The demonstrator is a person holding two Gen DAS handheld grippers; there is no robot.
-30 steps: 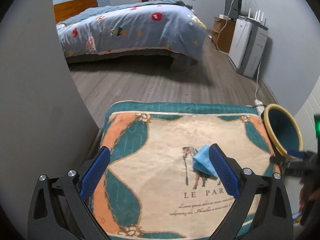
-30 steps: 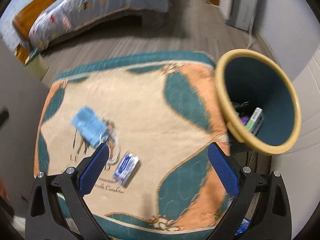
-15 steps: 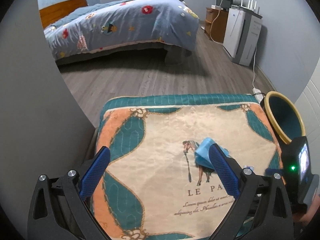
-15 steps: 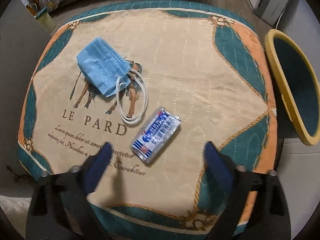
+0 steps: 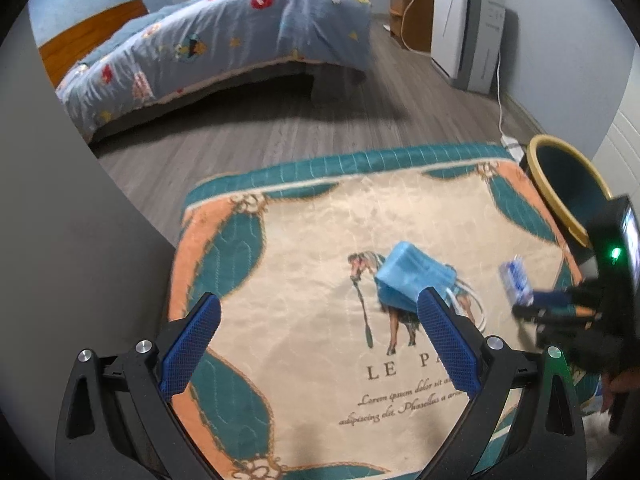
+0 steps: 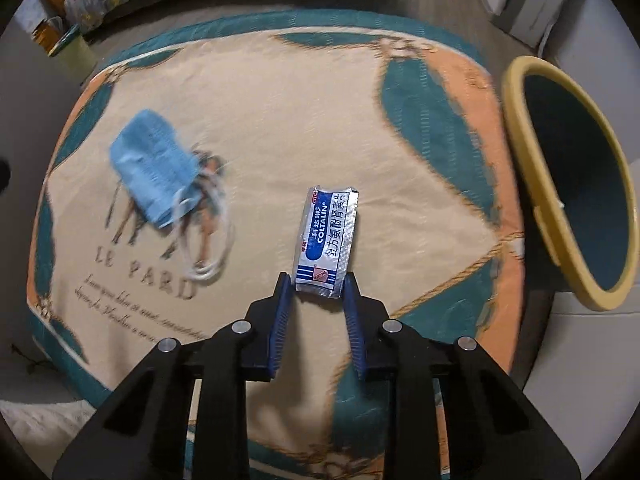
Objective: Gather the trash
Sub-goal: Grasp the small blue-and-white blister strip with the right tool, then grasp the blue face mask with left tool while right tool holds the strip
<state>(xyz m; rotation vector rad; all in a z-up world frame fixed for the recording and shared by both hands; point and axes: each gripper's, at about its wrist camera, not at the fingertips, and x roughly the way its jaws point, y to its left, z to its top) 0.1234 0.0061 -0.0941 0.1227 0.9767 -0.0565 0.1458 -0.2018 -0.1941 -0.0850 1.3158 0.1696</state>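
A blue and silver medicine sachet (image 6: 327, 240) lies on the patterned cushion (image 6: 280, 120). My right gripper (image 6: 316, 284) is closed on the sachet's near end; it also shows in the left wrist view (image 5: 516, 282). A blue face mask (image 6: 154, 172) with white loops lies to the left on the cushion, also in the left wrist view (image 5: 412, 280). My left gripper (image 5: 316, 320) is open and empty above the cushion (image 5: 300, 260), its right finger close to the mask. A yellow-rimmed teal trash bin (image 6: 568, 208) stands at the cushion's right edge.
A bed (image 5: 224, 40) with a blue patterned quilt stands across the wood floor (image 5: 280, 128). A white appliance (image 5: 468, 28) and a wooden cabinet (image 5: 412, 12) line the right wall. A grey wall (image 5: 72, 240) is at the left. The bin also shows at right (image 5: 568, 184).
My right gripper has come down over the cushion and narrowed from wide open onto the sachet, which now points straight ahead. My left gripper has drifted slightly, staying open.
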